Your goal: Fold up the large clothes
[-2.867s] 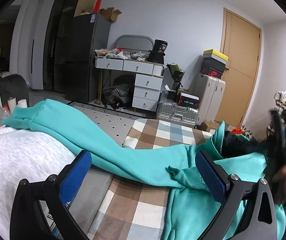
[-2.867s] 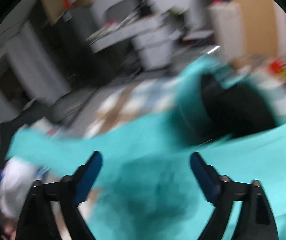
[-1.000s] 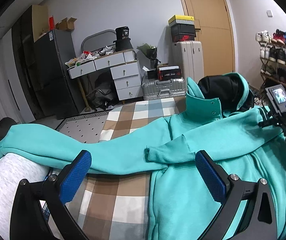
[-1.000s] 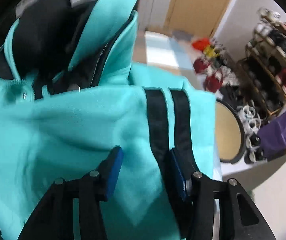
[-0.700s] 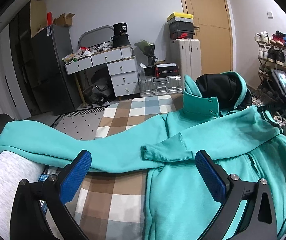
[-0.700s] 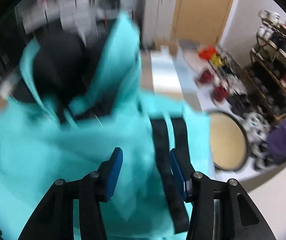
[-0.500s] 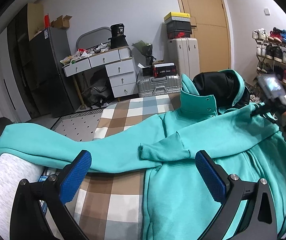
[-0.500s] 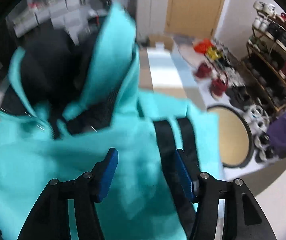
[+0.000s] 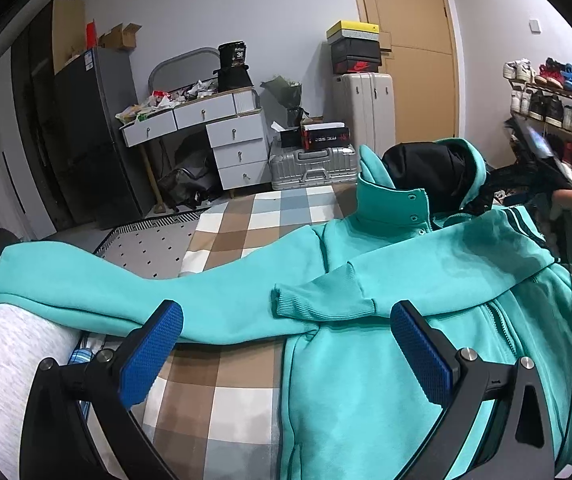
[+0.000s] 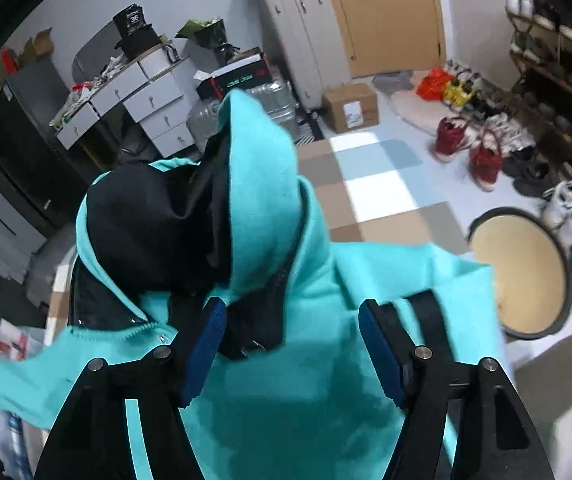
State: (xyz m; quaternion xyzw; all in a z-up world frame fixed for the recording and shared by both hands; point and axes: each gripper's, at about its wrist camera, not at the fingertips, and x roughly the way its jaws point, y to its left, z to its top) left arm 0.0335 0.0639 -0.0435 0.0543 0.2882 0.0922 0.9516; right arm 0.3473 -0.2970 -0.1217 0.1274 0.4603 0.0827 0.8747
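The right gripper [image 10: 290,344] has just let go, fingers now parted, leaving 1 sleeve [image 9: 426,280] folded across the teal hoodie [image 9: 366,380]; the left gripper [image 9: 286,344] hovers open.

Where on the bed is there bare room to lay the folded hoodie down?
Bare checked blanket shows between the grey pillow and the hoodie's body, below the stretched-out sleeve. Another bare patch lies past the hood, toward the foot of the bed. The hoodie covers the rest.
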